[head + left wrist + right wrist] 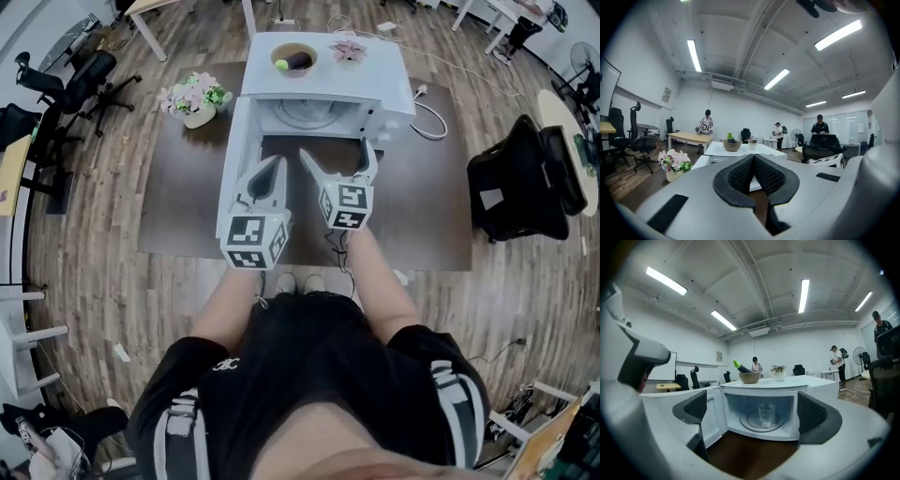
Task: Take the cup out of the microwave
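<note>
You wore a black top (309, 366), sleeves (183, 427) white-striped; left claw (278, 164) and right claw (337, 157) were grey, black-padded, with square-marker cubes.

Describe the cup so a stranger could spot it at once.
Find the white microwave with its door swung open. On the round turntable inside stands the cup: a clear glass, unlike the brown bowl and potted plant on top.
</note>
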{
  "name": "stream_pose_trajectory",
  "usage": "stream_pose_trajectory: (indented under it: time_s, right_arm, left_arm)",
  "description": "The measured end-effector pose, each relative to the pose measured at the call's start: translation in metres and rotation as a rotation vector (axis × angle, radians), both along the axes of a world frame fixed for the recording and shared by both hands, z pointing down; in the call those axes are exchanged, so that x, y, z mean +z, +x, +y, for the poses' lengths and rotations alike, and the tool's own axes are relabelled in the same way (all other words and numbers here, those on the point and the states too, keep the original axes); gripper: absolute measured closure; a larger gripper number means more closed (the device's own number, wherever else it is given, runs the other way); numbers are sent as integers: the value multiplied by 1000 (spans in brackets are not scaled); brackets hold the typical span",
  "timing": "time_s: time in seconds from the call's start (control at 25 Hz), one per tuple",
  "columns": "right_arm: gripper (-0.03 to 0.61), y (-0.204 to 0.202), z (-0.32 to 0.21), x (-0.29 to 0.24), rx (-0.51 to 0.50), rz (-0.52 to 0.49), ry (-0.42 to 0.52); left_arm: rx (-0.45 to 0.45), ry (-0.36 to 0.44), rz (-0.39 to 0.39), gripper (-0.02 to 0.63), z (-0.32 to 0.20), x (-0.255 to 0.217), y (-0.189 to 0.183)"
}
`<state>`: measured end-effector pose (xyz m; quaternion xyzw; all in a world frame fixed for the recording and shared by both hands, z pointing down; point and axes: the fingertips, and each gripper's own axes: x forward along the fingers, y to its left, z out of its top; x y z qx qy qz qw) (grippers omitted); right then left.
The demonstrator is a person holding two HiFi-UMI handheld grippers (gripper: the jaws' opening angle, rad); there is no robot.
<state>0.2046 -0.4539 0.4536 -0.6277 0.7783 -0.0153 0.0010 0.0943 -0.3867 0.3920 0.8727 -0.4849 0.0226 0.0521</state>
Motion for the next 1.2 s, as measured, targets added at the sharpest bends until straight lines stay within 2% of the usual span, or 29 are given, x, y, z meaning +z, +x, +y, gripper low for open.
stream_pose_trajectory:
  time_s: [0.24,0.6,0.84,1.08,1.2]
  right_arm:
    - [5,-7,-60,63,-6,14,-89]
    - [11,6,-149,133,27,22,-135]
    - [12,9,-194,156,27,-20,-176]
    - [19,12,-230,159,27,3,-189]
    - [85,9,-239,162,18,33,-199]
  left_arm:
    - [-61,-39,-23,614,-17,24,-9]
    - [-96,-116,-44,614,-39,76,-7]
    - [-82,-147,-64,614,-50,101,0]
    - [-58,-162,-81,614,-55,114,6]
    - [-44,-170,-86,614,-55,118,9]
